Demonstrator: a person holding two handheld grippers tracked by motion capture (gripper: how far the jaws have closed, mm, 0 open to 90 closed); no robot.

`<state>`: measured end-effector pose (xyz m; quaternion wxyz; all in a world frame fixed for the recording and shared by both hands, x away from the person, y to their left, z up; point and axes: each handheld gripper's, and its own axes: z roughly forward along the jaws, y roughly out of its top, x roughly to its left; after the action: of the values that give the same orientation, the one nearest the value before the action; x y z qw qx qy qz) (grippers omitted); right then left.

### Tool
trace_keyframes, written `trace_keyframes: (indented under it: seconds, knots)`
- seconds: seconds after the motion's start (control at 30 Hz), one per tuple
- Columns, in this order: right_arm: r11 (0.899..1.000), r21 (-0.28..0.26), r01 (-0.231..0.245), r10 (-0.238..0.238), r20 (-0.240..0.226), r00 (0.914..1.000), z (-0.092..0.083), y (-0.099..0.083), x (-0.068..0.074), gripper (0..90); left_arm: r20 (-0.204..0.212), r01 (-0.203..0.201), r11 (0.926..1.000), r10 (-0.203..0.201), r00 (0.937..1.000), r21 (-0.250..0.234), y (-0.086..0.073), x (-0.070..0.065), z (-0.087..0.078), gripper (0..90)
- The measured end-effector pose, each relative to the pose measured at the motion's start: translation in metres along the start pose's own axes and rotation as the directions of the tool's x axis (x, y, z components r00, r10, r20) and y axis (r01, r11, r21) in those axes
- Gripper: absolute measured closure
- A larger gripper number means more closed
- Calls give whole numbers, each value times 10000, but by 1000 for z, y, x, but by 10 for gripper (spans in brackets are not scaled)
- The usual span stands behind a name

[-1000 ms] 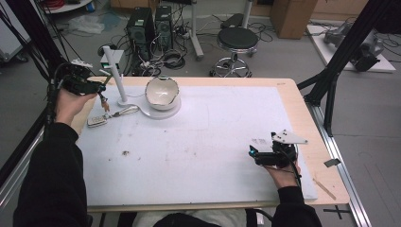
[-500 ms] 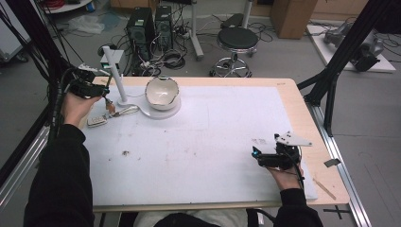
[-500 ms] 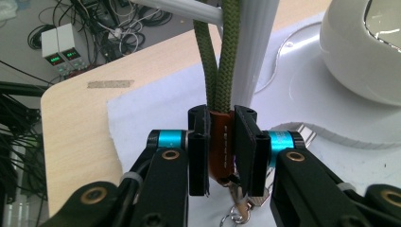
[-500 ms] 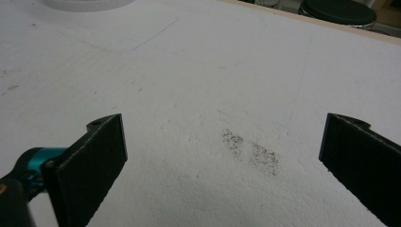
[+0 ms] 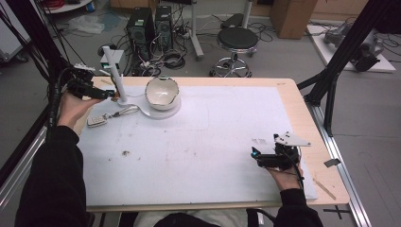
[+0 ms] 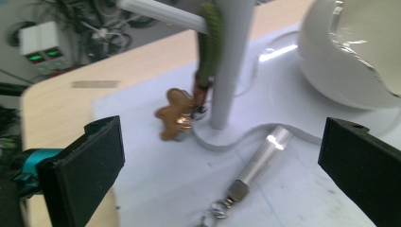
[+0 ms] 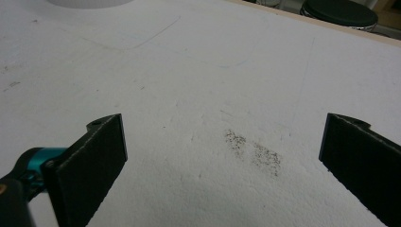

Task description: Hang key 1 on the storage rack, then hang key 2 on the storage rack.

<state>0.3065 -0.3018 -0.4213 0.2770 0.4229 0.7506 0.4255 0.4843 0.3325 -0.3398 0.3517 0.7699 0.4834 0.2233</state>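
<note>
A white stand (image 5: 116, 71) rises at the far left of the table. In the left gripper view a green strap (image 6: 210, 42) hangs from the stand's side peg (image 6: 161, 12) beside the post (image 6: 231, 61). A brown gingerbread charm (image 6: 172, 113) dangles at the strap's lower end, slightly blurred. My left gripper (image 5: 111, 93) (image 6: 222, 161) is open just left of the post, jaws wide and empty. A silver cylinder keychain (image 5: 125, 112) (image 6: 265, 153) lies by the stand's base. My right gripper (image 5: 256, 154) (image 7: 222, 151) is open and empty, low over the white mat at the near right.
A white bowl (image 5: 162, 92) (image 6: 350, 56) sits on a round plate right of the stand. A grey key fob (image 5: 97, 121) lies at the keychain's left end. Dark specks (image 7: 253, 151) mark the white mat (image 5: 213, 132). The wooden table edge (image 5: 302, 118) runs along the right.
My left gripper has edged a little right, closer to the stand's post. The right gripper has drifted slightly toward the near edge. Both stay open.
</note>
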Motion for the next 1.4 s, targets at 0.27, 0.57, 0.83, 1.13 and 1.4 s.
trace_keyframes:
  seconds: [0.27,0.57,0.83,1.13,1.4]
  knots:
    - [10000,-67,66,-67,-14,10000,0,1,-1,6,499,-570,9984,571,9971,-28,2,-14,-2,17]
    - [9999,-80,80,-80,-31,10000,0,1,0,6,606,-924,9956,933,9938,-178,-5,-22,0,17]
    - [9999,-86,78,-78,-15,10000,-1,1,0,6,814,-1417,9899,1405,9867,98,-21,-21,18,17]
    - [9999,-13,126,-126,3,9999,0,0,1,6,1186,-1990,9780,1907,9745,620,-27,-28,36,17]
    - [9999,68,106,-106,5,9999,0,-1,1,6,1300,-2094,9702,1935,9725,1218,-34,-29,53,20]
